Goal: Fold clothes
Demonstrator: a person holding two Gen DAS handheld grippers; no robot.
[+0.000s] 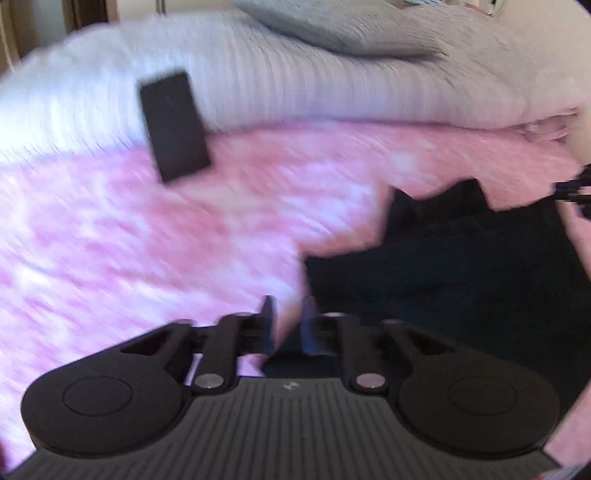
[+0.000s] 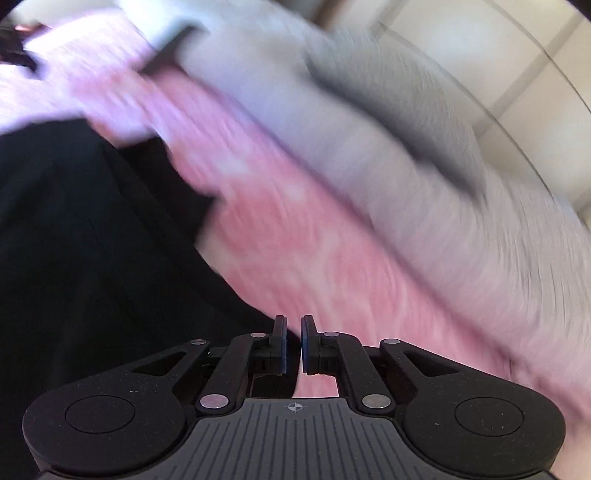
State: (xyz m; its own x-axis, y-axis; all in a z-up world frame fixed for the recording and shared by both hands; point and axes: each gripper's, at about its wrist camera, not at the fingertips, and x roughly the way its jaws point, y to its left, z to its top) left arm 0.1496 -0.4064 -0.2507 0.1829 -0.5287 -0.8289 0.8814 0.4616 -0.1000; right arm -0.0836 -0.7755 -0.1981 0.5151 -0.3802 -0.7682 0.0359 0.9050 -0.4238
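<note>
A black garment (image 1: 461, 266) lies crumpled on a pink bedspread (image 1: 166, 240), to the right in the left wrist view and to the left in the right wrist view (image 2: 85, 236). My left gripper (image 1: 289, 321) hovers at the garment's left edge with a small gap between its fingers; a fold of black cloth shows below the gap, and I cannot tell if it is held. My right gripper (image 2: 294, 341) is at the garment's right edge over the pink bedspread (image 2: 295, 240), its blue pads nearly touching with nothing between them. Both views are blurred by motion.
A black rectangular device (image 1: 173, 125) lies on the bed at the pink and white border. A white ribbed blanket (image 1: 295, 85) and a grey pillow (image 1: 369, 29) are beyond. The blanket (image 2: 424, 206) and a tiled floor (image 2: 517, 74) show in the right wrist view.
</note>
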